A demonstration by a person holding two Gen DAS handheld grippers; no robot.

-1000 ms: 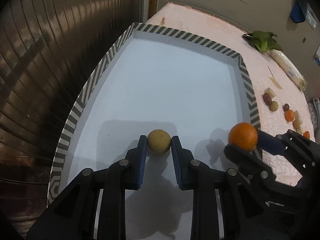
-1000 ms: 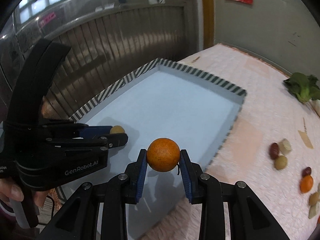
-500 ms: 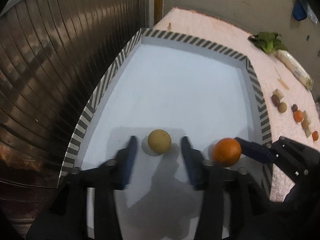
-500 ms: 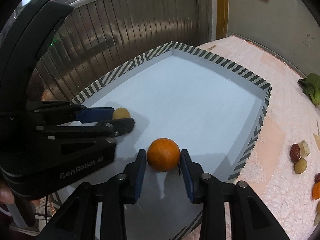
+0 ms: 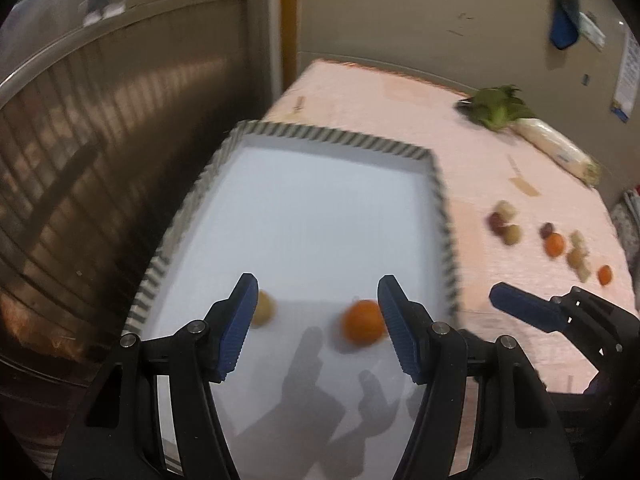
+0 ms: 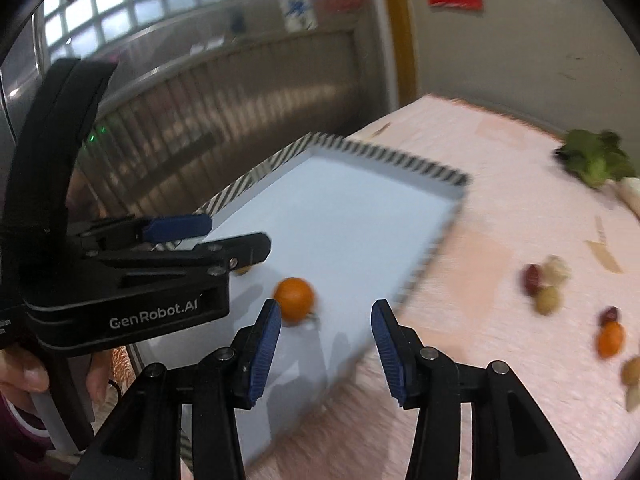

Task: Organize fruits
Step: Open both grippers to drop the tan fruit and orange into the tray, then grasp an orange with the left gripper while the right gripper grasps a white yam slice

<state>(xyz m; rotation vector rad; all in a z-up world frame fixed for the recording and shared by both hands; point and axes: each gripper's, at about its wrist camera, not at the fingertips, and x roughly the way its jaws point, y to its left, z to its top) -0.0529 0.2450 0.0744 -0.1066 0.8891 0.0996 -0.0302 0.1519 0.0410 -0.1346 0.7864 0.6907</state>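
Loose fruit [image 5: 554, 243] lies scattered on the pink cloth [image 5: 360, 100] well right of the tray [image 5: 336, 140]; greens [image 5: 496, 110] and a wrapped white vegetable [image 5: 554, 148] lie farther back. Nothing sits between either gripper and the tray contents.

Left gripper [image 5: 314, 320]: jaws spread wide, holding nothing, above the tray's near end. Right gripper [image 6: 324, 344]: jaws likewise spread and empty, over the tray's right edge.

Orange [image 5: 363, 322] rests on the tray floor, just inside the left gripper's right finger; in the right wrist view it lies just beyond that gripper's left fingertip. Yellow fruit [image 5: 264, 308] rests on the tray beside the left gripper's left finger, partly hidden by it. The two fruits lie apart.

Tray: pale blue floor, striped rim, on the cloth-covered table. Ribbed metal shutter [image 5: 100, 140] to the left, grey wall [image 5: 420, 20] behind. Both views motion-blurred.
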